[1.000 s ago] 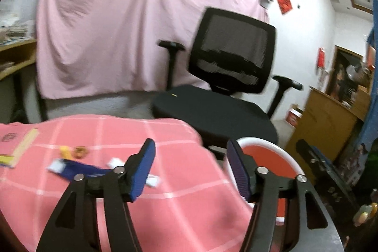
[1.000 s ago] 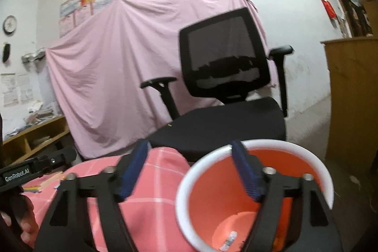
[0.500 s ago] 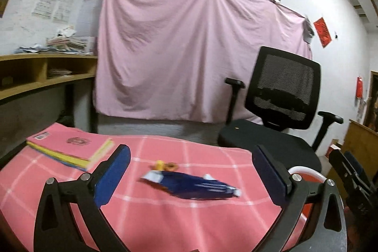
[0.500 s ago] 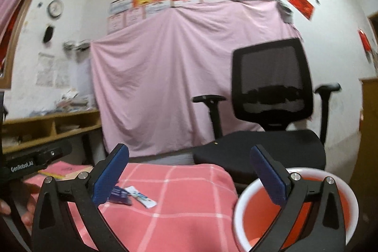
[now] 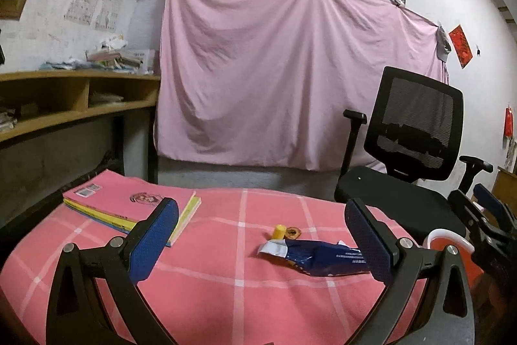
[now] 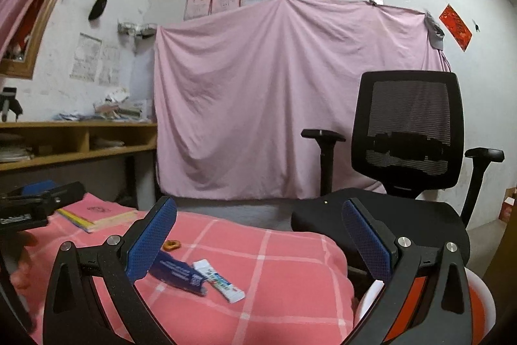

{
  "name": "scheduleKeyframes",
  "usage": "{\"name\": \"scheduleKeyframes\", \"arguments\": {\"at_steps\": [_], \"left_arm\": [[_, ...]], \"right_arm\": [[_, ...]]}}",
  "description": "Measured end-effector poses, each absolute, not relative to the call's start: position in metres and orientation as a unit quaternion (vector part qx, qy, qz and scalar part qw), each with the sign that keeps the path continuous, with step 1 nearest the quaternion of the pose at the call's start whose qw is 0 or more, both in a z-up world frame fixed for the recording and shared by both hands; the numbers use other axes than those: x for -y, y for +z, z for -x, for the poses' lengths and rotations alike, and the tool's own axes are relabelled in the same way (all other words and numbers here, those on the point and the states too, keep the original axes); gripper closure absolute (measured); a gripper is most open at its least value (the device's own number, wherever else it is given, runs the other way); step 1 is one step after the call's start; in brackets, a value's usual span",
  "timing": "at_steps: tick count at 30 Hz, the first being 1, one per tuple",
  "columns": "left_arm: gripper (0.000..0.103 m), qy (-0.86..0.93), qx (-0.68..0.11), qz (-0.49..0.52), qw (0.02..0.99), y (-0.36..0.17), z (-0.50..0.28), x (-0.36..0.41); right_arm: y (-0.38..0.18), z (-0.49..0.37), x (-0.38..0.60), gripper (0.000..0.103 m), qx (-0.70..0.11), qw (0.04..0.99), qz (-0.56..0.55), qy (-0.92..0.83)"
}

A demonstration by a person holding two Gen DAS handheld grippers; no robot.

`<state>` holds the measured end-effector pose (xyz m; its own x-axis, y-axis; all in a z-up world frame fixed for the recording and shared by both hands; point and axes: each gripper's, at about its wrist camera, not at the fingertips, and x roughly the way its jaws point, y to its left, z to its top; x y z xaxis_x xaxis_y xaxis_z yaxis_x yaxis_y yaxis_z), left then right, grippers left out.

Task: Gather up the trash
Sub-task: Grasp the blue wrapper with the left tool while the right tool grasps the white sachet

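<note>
1. Left wrist view: the left tool hangs over the pink checked table with its fingers spread wide and nothing between them; the right tool is just as wide open and empty.
2. A crumpled blue wrapper lies at about 2 o'clock from the left tool, and a small white packet touches its end.
3. A yellow cap and a brown ring sit just behind it, at 12 o'clock.
4. Judging by looks, the wrapper is light, thin and slippery; pinching its puffed middle seems safest.
5. Books lie at 10 o'clock, well apart.
6. An orange bin waits beside the table at 4 o'clock, a black chair behind; nothing blocks the reach.
</note>
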<state>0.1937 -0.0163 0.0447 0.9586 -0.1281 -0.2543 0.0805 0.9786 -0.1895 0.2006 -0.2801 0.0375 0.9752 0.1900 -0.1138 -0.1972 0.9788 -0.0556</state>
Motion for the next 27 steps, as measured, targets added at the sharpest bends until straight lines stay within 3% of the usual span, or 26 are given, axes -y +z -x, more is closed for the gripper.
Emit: {"name": "scheduleKeyframes", "arguments": {"at_steps": [6,10,14,16,18,23,25,27], "left_arm": [[0.002,-0.052,-0.187,0.129,0.972,0.042,-0.222,0.022],[0.002,-0.067,-0.231,0.148,0.959,0.040,-0.239,0.033],[0.003,-0.072,-0.288,0.167,0.940,0.034,-0.255,0.045],[0.005,-0.074,-0.312,0.180,0.930,0.033,-0.262,0.050],[0.006,-0.074,-0.331,0.189,0.921,0.032,-0.268,0.054],[0.022,-0.054,-0.384,0.207,0.898,0.027,-0.288,0.066],[0.036,-0.031,-0.408,0.209,0.888,0.022,-0.296,0.068],[0.042,-0.034,-0.428,0.231,0.873,0.018,-0.302,0.067]], "right_arm": [[0.027,-0.232,0.297,0.002,-0.117,0.988,-0.006,0.103],[0.020,-0.246,0.298,0.022,-0.164,0.977,-0.007,0.136],[0.010,-0.258,0.293,0.034,-0.221,0.962,0.010,0.159],[0.003,-0.262,0.292,0.048,-0.250,0.954,0.011,0.165],[-0.004,-0.266,0.293,0.054,-0.275,0.946,0.006,0.171],[-0.017,-0.270,0.298,0.057,-0.313,0.932,-0.010,0.181],[-0.017,-0.269,0.299,0.057,-0.315,0.931,-0.014,0.183],[-0.018,-0.269,0.301,0.057,-0.318,0.930,-0.019,0.187]]}}
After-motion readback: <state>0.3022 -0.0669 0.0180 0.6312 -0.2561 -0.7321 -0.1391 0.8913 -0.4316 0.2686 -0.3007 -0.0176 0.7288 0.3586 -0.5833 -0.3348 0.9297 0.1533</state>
